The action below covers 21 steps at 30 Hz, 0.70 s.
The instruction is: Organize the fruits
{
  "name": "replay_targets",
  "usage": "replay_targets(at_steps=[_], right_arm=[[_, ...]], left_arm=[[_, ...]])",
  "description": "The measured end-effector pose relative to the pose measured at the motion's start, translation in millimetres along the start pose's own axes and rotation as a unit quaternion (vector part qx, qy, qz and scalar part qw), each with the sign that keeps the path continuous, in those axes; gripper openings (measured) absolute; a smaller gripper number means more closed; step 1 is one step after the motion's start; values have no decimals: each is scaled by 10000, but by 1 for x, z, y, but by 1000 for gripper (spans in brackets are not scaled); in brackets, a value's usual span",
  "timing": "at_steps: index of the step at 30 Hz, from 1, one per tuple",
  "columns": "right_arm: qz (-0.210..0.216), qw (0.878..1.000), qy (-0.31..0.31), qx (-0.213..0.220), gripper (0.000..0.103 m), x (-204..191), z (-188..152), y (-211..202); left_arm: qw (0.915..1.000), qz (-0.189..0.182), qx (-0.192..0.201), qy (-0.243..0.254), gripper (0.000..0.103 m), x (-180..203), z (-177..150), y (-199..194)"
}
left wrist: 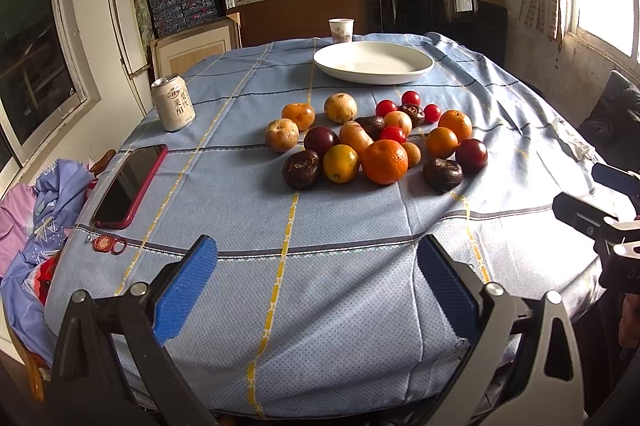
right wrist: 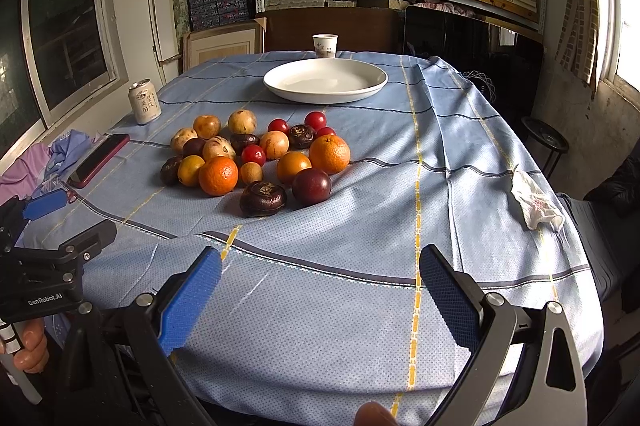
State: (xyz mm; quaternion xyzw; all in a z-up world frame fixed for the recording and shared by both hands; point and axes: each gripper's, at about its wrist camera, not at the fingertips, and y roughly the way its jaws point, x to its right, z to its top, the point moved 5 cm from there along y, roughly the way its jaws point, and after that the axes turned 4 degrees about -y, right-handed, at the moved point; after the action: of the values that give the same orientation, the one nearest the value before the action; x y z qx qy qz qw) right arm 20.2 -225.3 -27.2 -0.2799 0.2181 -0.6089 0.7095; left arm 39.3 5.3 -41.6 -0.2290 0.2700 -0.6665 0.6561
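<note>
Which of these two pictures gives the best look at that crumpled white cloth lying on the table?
The right wrist view. There the crumpled white cloth lies in full sight on the blue tablecloth, near the table's right edge, away from the fruit. In the left wrist view it is only a small washed-out scrap in the window glare.

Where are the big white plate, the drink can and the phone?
white plate (left wrist: pixel 416 59): left wrist view, on its right rim.
drink can (left wrist: pixel 173 103): left wrist view, middle of its side.
phone (right wrist: pixel 98 159): right wrist view, on its dark screen.

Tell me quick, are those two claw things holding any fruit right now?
Left gripper: open, holding nothing.
Right gripper: open, holding nothing.
</note>
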Motion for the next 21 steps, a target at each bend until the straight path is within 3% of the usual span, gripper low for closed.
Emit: replay_targets(at_steps=[21], right_arm=[[22,10000,-6,10,100,-1,-2,2]], left_arm=[[10000,-10,-54,2,98,-2,-3,2]])
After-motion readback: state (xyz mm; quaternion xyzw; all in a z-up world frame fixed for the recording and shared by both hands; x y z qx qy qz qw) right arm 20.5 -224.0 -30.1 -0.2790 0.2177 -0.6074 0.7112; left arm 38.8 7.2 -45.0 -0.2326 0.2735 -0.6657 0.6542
